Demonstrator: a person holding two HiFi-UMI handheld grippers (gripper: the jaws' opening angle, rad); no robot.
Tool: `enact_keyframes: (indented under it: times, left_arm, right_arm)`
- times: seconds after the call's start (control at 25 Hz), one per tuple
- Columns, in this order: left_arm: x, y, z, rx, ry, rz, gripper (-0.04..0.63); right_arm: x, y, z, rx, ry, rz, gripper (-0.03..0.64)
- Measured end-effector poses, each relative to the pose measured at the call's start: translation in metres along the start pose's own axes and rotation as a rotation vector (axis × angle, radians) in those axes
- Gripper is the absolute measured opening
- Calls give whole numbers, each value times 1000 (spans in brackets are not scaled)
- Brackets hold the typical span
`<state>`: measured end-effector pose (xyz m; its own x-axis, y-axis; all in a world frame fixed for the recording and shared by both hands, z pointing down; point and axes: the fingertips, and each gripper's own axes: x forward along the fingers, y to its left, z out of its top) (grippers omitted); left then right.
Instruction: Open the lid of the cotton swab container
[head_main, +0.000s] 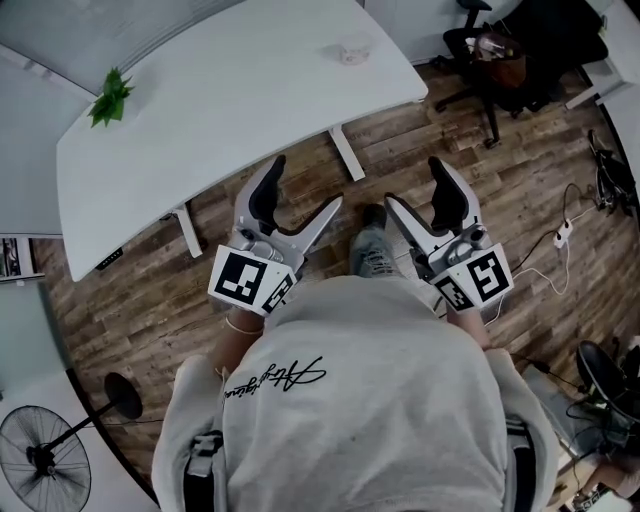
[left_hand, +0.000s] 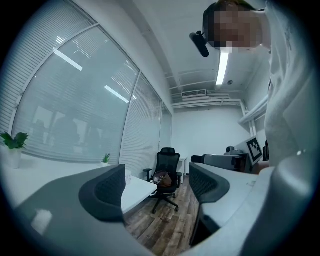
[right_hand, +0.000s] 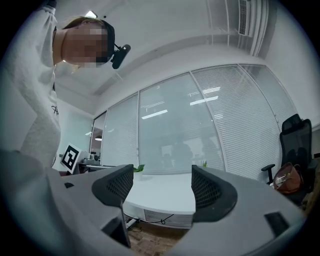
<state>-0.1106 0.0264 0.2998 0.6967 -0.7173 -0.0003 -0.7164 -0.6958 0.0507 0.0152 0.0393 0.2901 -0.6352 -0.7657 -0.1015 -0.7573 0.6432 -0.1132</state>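
The cotton swab container (head_main: 352, 48) is a small pale tub standing far back on the white table (head_main: 230, 110), its lid detail too small to make out. Both grippers are held close to the person's chest over the wooden floor, well short of the table. My left gripper (head_main: 305, 187) is open with nothing between its jaws; in its own view the left gripper (left_hand: 157, 185) looks out at the room. My right gripper (head_main: 415, 185) is open and empty too, and the right gripper (right_hand: 162, 187) faces the table (right_hand: 160, 197) edge-on.
A small potted plant (head_main: 110, 97) stands at the table's left end. A black office chair (head_main: 495, 60) with a brown bag on it is at the upper right. Cables and a power strip (head_main: 562, 232) lie on the floor at right; a fan (head_main: 40, 455) is at lower left.
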Motion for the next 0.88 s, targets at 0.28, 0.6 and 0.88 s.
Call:
enact_keyframes:
  times: [0.28,0.6,0.88]
  left_arm:
    - [45,28,-1,-6,5,23,382]
    - [102,57,3,-36,-9,45,382]
    - [143,79,4,-43,-2,62,382]
  right_arm:
    - [32,-47,1,4,4,3,347]
    - [69,-99,0,12,18,18,347]
    - [98,-134,3,21,28,41,347]
